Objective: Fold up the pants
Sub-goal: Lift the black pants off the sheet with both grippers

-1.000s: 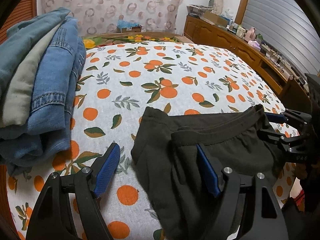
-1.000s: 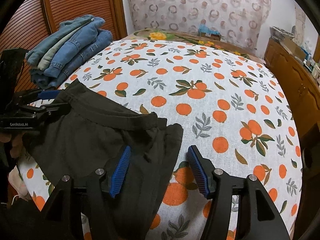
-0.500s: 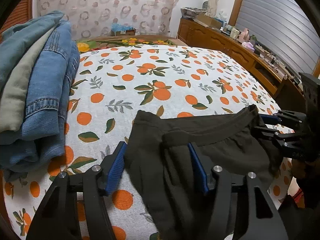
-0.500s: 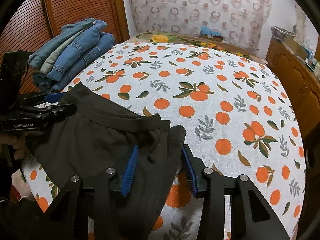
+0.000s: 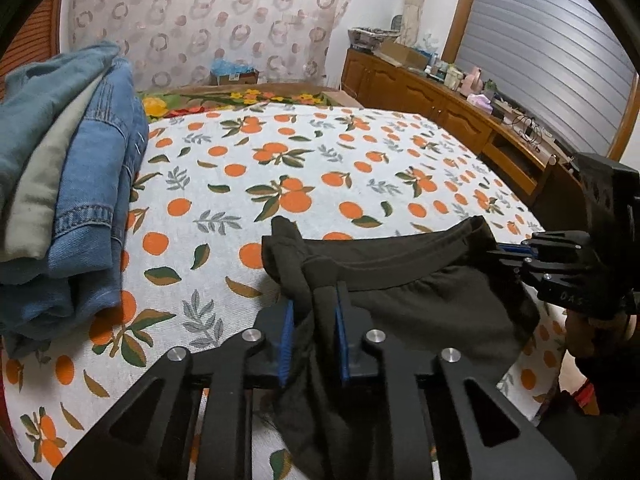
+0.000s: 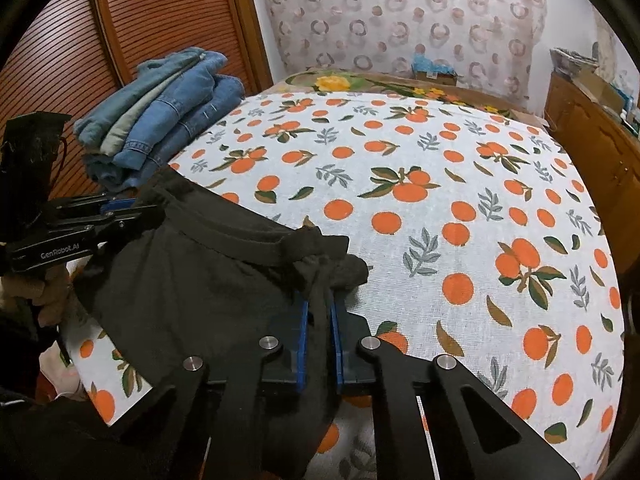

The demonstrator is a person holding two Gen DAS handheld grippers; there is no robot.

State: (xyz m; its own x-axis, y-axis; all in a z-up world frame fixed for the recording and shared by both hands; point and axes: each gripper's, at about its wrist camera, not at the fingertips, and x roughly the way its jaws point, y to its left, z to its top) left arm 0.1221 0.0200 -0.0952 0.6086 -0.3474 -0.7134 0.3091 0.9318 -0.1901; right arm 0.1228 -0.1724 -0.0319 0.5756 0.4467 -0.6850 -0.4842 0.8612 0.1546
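Note:
Dark olive pants [image 5: 420, 300] lie at the near edge of the bed, waistband facing the far side; they also show in the right wrist view [image 6: 192, 280]. My left gripper [image 5: 314, 304] is shut on the left corner of the waistband, cloth bunched between its blue pads. My right gripper [image 6: 318, 312] is shut on the right corner of the waistband. Each gripper shows in the other's view, the right gripper [image 5: 516, 254] at the right, the left gripper [image 6: 132, 210] at the left. The pant legs hang off the bed edge, hidden.
A stack of folded jeans and denim [image 5: 68, 184] sits on the left of the orange-print bedsheet [image 5: 320, 168]; the stack also shows in the right wrist view [image 6: 160, 112]. A wooden cabinet [image 5: 460, 120] runs along the right, a wooden slatted door [image 6: 120, 40] stands behind the stack.
Both grippers moved onto the waistband corners and closed on the cloth, from wide open a second ago. The corners now bunch up between the pads.

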